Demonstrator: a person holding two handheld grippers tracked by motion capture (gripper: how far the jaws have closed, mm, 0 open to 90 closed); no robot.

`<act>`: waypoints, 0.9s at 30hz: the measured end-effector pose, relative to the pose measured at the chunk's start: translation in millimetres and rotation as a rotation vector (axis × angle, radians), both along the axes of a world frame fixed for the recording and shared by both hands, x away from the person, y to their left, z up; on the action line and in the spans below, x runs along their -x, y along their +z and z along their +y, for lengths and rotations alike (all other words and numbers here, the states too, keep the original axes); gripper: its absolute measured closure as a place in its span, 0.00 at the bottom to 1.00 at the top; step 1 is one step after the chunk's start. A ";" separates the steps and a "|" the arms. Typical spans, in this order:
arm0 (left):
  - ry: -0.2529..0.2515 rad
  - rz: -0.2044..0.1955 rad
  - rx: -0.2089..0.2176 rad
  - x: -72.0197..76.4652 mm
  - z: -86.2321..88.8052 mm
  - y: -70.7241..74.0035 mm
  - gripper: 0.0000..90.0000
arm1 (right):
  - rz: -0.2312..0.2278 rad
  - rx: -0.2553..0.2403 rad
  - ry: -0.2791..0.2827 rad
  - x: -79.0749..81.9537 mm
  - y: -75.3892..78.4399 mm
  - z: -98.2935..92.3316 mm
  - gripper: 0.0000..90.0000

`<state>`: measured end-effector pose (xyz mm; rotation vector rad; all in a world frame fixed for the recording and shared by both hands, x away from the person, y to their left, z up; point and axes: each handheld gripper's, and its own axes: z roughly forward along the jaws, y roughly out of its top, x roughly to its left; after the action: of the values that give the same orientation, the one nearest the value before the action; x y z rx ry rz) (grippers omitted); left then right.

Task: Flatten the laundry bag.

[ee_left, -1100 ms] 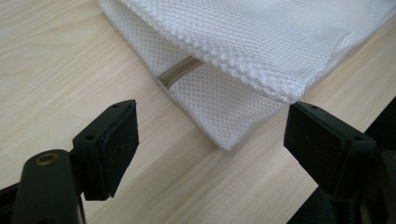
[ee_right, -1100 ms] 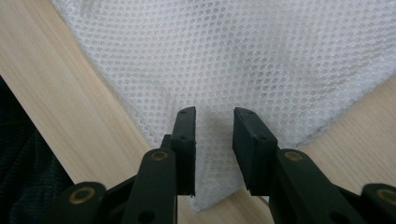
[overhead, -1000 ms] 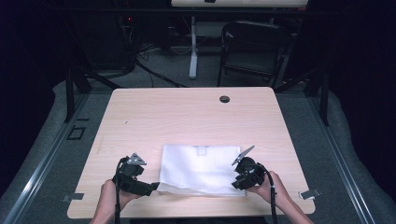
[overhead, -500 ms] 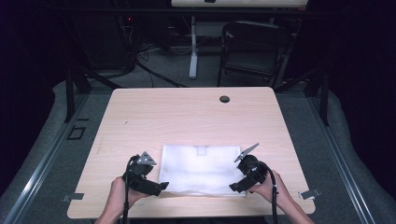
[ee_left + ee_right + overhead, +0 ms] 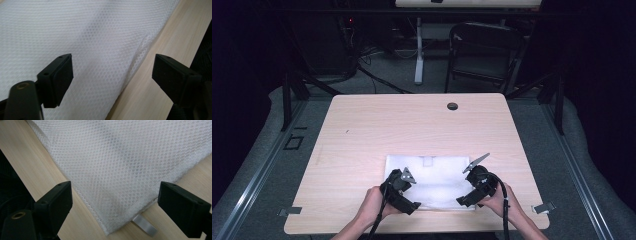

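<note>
One white mesh cloth (image 5: 432, 180) (folded flat), wood table (image 5: 412, 125)

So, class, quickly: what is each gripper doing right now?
Left gripper: open, jaws astride the white mesh cloth edge, gripping nothing.
Right gripper: open over the cloth's corner, holding nothing.

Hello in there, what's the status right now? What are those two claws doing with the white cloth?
Left gripper open over white mesh cloth, jaws just eased narrower. Right gripper open at the near corner, just opened, nothing pinched. Cloth flat on table. Nothing in the way.
</note>
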<state>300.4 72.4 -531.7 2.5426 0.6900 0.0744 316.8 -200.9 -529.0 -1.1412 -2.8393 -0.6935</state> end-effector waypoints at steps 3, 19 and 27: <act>-0.038 0.000 -0.021 -0.1 -12.6 -2.6 0.31 | 0.003 -0.003 0.001 0.1 -0.4 0.0 0.16; -0.079 0.042 -0.047 -6.7 -22.4 -20.9 0.80 | -0.005 -0.003 0.015 2.6 1.9 3.5 0.23; -0.050 0.049 -0.031 -8.8 -20.2 -22.3 0.94 | -0.028 -0.021 0.011 6.1 6.1 5.6 0.29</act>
<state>309.2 52.1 -554.0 2.5976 0.6483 0.0057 310.8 -195.4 -522.8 -1.1210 -2.8520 -0.7428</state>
